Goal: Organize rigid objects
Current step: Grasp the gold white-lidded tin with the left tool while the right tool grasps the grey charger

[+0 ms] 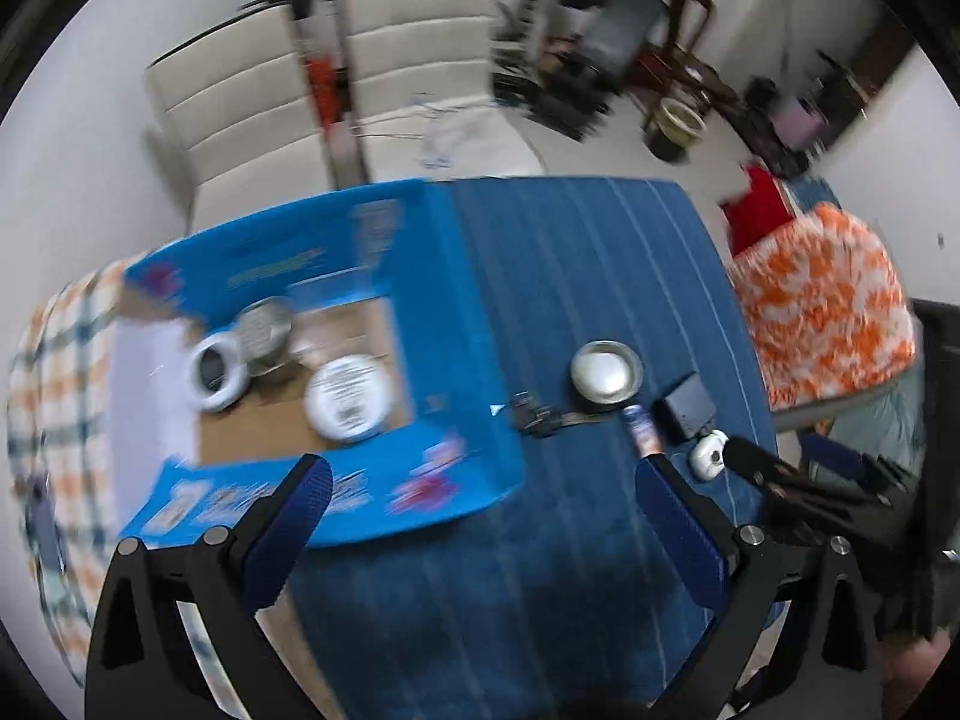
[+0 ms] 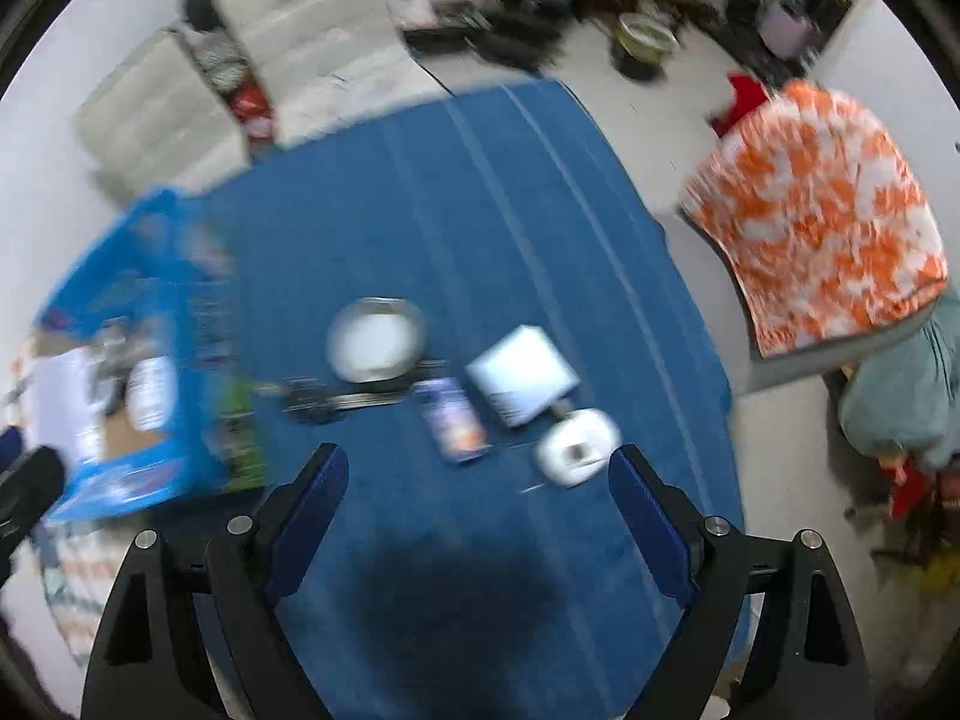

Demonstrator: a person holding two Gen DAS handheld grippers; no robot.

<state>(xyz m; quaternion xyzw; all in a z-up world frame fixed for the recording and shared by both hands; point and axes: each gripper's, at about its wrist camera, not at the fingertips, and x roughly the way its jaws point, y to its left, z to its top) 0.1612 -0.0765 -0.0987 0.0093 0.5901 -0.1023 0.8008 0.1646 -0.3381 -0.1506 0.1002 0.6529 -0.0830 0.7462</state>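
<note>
Lying open-topped at the left of the blue cloth (image 1: 570, 276), the box (image 1: 456, 300) already holds some of the load: a white ring (image 1: 217, 375), a round white lid (image 1: 348, 399) and a grey metal piece (image 1: 264, 330) rest on its brown floor, so by my reading the sorting is partly done. Left on the cloth, in a loose row to the right of the box, are a dark tangled item (image 2: 312, 402), a steel bowl (image 2: 377, 339), a small printed pack (image 2: 453, 420), a flat white box (image 2: 522, 381) and a white rounded case (image 2: 577, 447); blur keeps me from naming the dark one. The pack lies flat with its long axis running near to far, tilted a little leftward at the far end. The flat box sits cornerwise, just beside the pack, and the case lies just near-right of it. The bowl stands upright, mouth up, well clear of the box wall. The right gripper (image 2: 480, 477) hangs above the row with its jaws wide and empty, the pack and case lying between its blue pads in view. The left gripper (image 1: 483, 489) is equally wide and empty, high over the box's near right corner. Chairs and clutter stand beyond the table.
</note>
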